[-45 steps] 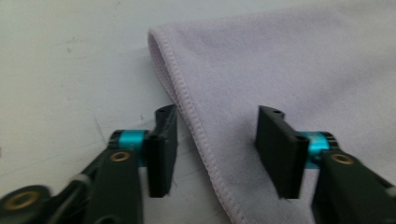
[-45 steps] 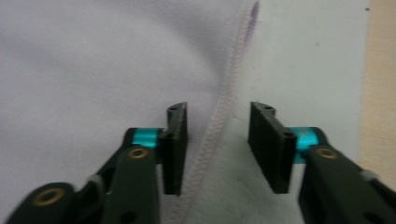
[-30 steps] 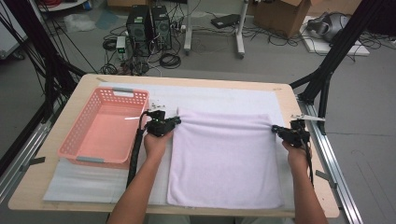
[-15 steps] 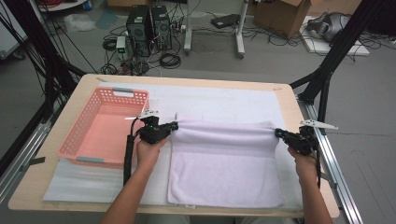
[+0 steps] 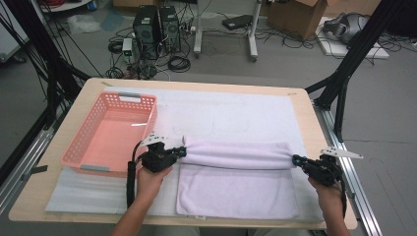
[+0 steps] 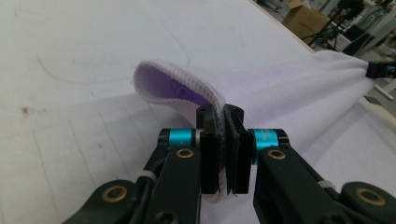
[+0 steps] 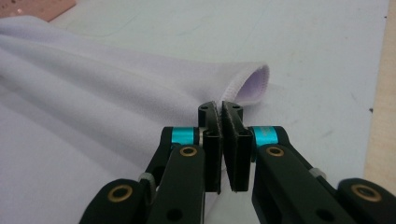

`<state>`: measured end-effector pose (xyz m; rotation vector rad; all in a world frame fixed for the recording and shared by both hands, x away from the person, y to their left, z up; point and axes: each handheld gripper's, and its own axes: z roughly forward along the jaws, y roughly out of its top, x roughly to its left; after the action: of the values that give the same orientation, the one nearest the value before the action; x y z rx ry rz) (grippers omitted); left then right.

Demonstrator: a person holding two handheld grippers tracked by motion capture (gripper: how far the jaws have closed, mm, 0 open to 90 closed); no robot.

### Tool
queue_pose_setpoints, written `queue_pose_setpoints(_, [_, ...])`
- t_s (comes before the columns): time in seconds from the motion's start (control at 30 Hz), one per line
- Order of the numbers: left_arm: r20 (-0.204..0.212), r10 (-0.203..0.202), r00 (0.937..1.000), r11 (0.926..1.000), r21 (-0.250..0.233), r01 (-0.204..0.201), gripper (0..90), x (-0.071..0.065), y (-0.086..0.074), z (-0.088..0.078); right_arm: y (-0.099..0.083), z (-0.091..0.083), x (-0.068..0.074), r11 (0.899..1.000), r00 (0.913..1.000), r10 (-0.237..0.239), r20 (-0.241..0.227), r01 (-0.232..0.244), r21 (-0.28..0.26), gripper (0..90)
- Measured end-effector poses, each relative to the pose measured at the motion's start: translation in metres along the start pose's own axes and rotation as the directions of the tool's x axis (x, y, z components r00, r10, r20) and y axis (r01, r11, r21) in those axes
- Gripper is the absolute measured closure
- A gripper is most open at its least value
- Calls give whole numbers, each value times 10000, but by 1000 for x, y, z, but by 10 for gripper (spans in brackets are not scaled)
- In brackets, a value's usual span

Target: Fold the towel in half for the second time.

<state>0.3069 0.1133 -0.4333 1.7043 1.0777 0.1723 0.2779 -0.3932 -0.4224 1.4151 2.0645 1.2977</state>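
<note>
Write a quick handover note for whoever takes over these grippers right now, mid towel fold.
Left hand-held gripper: shut on the towel's left far corner.
Right hand-held gripper: shut on the right far corner.
Towel: lilac, on the white mat; its far edge is lifted and curled over toward the person, roughly at mid-length.
Pink basket: sits left of the towel, nothing inside.
Done: both corners gripped, fold started.
Left: probably carry the edge on to the near edge, lay it flat, let go; the basket may be where it goes.

The towel [image 5: 236, 189] is soft matt lilac cloth with stitched hems, beside a pink perforated plastic basket [image 5: 110, 135] on the pale wood bench [image 5: 314, 118].
</note>
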Motion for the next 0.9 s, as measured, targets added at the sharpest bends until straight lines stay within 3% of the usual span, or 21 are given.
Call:
queue_pose_setpoints(0.17, [52, 118, 9999, 9995, 303, -120, 853, -4, -13, -6, -12, -9, 10, 9988, 9990, -437, 96, 435, 236, 870])
queue_pose_setpoints(0.37, [90, 187, 9998, 9981, 590, -192, 833, -6, -21, -9, -21, -13, 16, 9966, 9987, -504, 120, 495, 656, 870])
queue_pose_setpoints(0.4, [67, 125, 9999, 9985, 538, -129, 789, -6, -19, -9, -22, -12, 16, 9961, 9989, -444, 131, 433, 764, 866])
queue_pose_setpoints(0.47, [-30, -30, 10000, 9993, 366, 31, 550, -3, -13, -6, -22, -10, 15, 9955, 9988, -442, 200, 424, 845, 777])
queue_pose_setpoints(0.57, [-235, 84, 9997, 9999, 59, -83, 461, 0, 0, -1, -11, -8, 15, 9986, 9989, -135, 456, 111, 522, 586])
queue_pose_setpoints(0.67, [-401, -21, 9992, 9999, -130, 16, 427, 5, 11, 10, 6, -2, 13, 9996, 9980, -118, 623, 102, 262, 536])
queue_pose_setpoints(0.83, [-537, -425, 9977, 9987, 245, 438, 430, 16, 19, 29, 30, 27, 5, 9934, 9966, -68, 820, -27, 1149, 524])
queue_pose_setpoints(0.9, [-602, -503, 9969, 9966, 628, 541, 437, 20, 17, 35, 35, 39, 1, 9884, 9959, -30, 908, -108, 1516, 498])
